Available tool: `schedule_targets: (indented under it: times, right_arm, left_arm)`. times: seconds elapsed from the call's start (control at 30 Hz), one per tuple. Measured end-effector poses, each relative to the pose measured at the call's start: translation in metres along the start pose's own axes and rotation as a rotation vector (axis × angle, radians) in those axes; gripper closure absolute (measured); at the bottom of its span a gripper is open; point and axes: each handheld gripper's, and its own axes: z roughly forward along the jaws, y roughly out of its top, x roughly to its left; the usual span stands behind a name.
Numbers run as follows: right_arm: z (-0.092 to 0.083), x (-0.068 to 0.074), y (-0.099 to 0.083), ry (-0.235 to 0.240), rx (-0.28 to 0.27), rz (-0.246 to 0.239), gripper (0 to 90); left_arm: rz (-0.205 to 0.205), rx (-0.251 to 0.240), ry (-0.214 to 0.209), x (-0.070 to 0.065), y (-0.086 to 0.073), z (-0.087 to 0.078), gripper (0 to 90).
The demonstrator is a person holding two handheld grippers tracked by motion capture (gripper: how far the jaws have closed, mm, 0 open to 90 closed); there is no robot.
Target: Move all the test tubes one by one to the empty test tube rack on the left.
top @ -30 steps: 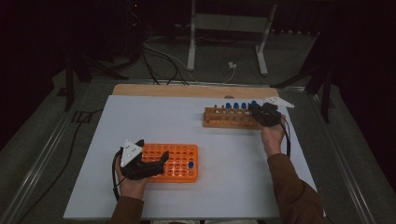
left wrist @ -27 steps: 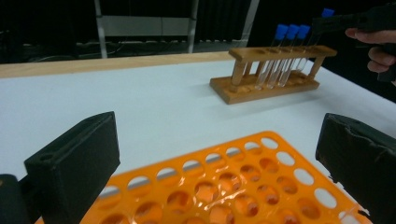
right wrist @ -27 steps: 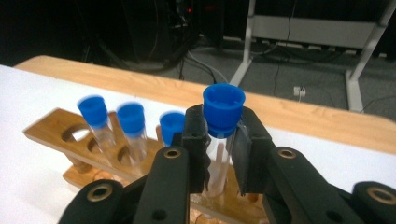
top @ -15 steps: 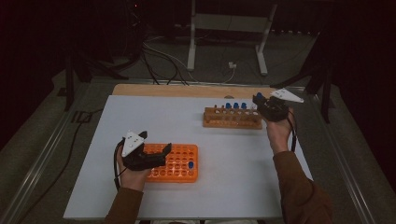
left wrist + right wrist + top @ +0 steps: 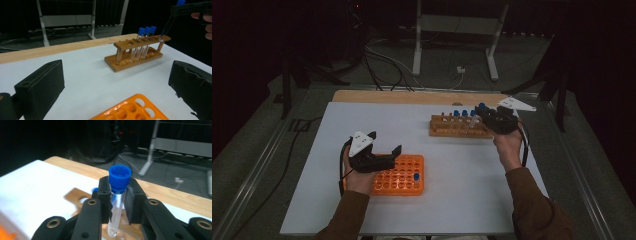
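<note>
1. Clearly gripping a clear test tube (image 5: 115,217) with a blue cap: right claw (image 5: 486,118), right of centre in the high view, jaws clamped just under the cap.
2. Lifted and tilted, tube's rounded bottom just above the far-right end of the wooden rack (image 5: 459,127); touching or apart, hard to tell.
3. Standing upright in that rack, three more blue-capped tubes (image 5: 144,41), upper right of the left claw view.
4. Spread wide, holding nothing: left claw (image 5: 387,156), lower left in the high view, over the orange rack (image 5: 401,175).
5. Seated in the orange rack's right side, one blue-capped tube (image 5: 416,177).
6. Beneath both racks, white surface (image 5: 362,120).
</note>
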Motion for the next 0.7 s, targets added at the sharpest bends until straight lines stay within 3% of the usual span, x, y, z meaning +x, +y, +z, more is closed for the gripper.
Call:
schedule_targets:
  times: [0.27, 0.43, 0.7]
  right_arm:
    - [0.002, 0.03, 0.006, 0.122, 0.022, -0.009, 77.3]
    - [0.007, 0.05, 0.008, 0.179, 0.037, -0.031, 77.3]
    - [0.019, 0.081, 0.007, 0.265, 0.068, -0.055, 77.2]
  left_arm:
    - [0.013, 0.04, -0.022, -0.011, 0.01, 0.018, 2.6]
    - [0.018, 0.033, -0.035, -0.017, 0.016, 0.028, 2.6]
    - [0.068, 0.056, -0.047, -0.026, 0.02, 0.047, 3.6]
